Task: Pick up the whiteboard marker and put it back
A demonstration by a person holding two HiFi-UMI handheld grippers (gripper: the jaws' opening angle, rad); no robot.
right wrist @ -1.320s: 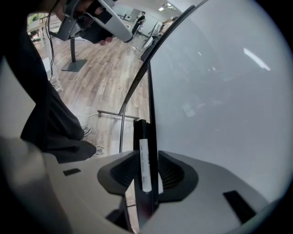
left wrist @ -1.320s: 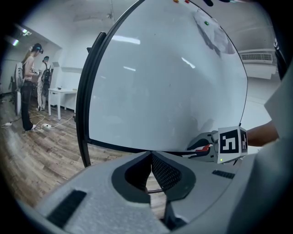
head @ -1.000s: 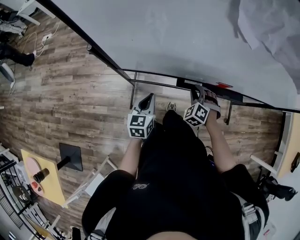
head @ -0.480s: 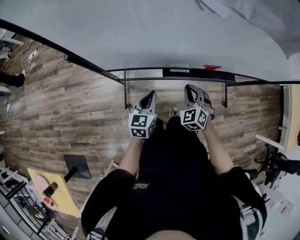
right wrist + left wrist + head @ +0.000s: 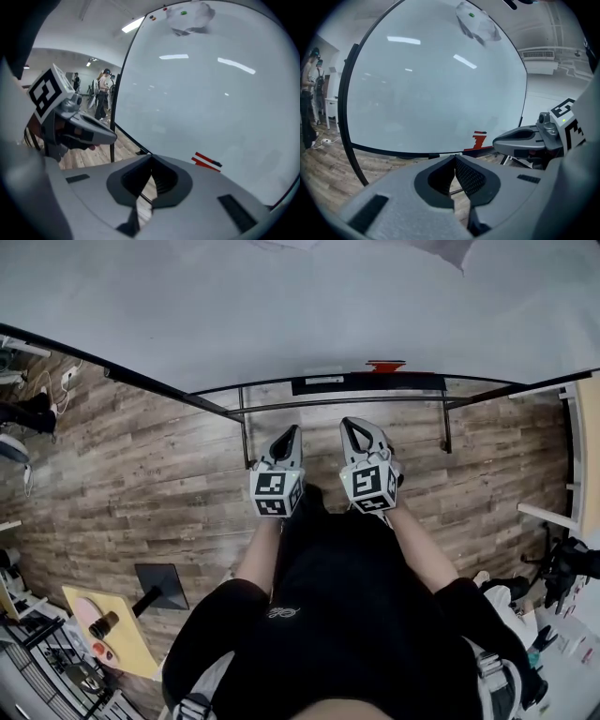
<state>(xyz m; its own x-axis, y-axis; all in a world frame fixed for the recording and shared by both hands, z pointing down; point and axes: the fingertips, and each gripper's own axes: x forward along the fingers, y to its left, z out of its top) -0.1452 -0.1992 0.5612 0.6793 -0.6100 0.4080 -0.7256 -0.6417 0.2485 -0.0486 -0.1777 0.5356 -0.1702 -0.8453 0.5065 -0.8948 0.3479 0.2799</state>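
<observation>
A red whiteboard marker (image 5: 385, 365) lies on the black ledge (image 5: 366, 383) at the foot of the big whiteboard (image 5: 309, 306). It shows red in the left gripper view (image 5: 479, 139) and as a red stick with a dark tip in the right gripper view (image 5: 206, 161). My left gripper (image 5: 292, 433) and right gripper (image 5: 356, 425) hang side by side in front of the ledge, short of it. Both have their jaws shut, with nothing between them (image 5: 454, 157) (image 5: 151, 160). Each gripper sees the other beside it: the right gripper (image 5: 520, 140), the left gripper (image 5: 82, 129).
The board stands on a black metal frame with uprights (image 5: 245, 437) (image 5: 444, 423) over a wooden floor (image 5: 141, 474). A yellow table (image 5: 108, 634) with small things is at lower left. Paper (image 5: 478, 23) hangs near the board's top. People (image 5: 101, 93) stand far off.
The right gripper has drawn back from the ledge, rolled upright and come in beside the left one. The marker stays on the ledge. The left gripper has shifted sideways along the board.
</observation>
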